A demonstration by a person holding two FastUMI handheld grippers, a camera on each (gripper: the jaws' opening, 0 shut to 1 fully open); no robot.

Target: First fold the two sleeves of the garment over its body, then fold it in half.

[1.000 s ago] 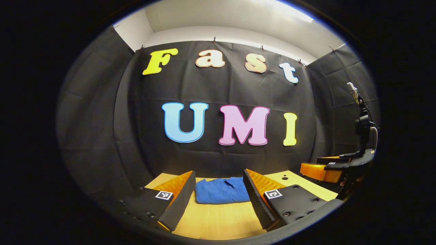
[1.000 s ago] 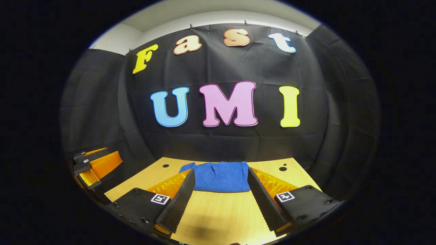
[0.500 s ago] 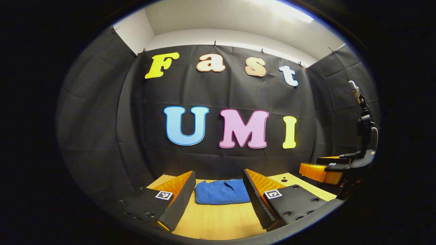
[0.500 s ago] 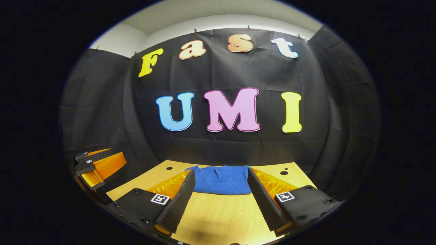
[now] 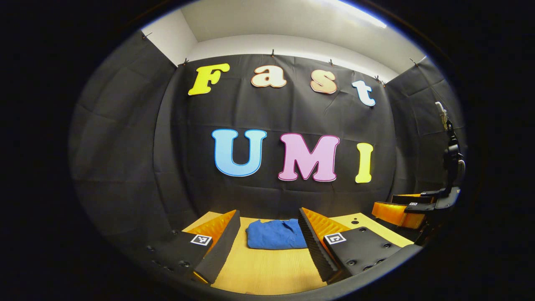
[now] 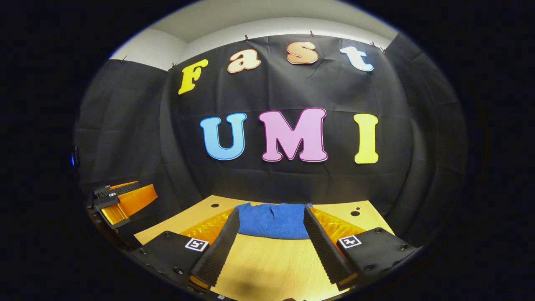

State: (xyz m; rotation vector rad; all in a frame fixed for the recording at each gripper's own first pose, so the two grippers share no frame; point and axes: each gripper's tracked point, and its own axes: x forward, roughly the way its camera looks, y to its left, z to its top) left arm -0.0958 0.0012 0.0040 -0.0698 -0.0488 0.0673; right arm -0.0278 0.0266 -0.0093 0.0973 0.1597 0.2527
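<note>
Both my grippers are up off the table, nothing in either.

Left gripper: fingers spread wide, released. In the left gripper view the blue garment lies flat on the table at 12 o'clock from the tips, framed between the two fingers, well apart from them. It's a compact folded rectangle, no sleeve sticking out that I can see.

Right gripper: also spread wide, holding nothing. In the right gripper view the garment sits at 12 o'clock again, near the far edge of the table, close to the booth wall.

Cross-check: my right gripper shows at about 3 o'clock in the left gripper view, hovering past the table's edge; my left gripper shows at about 9 o'clock in the right gripper view, likewise off to the side. Neither touches the cloth.
</note>
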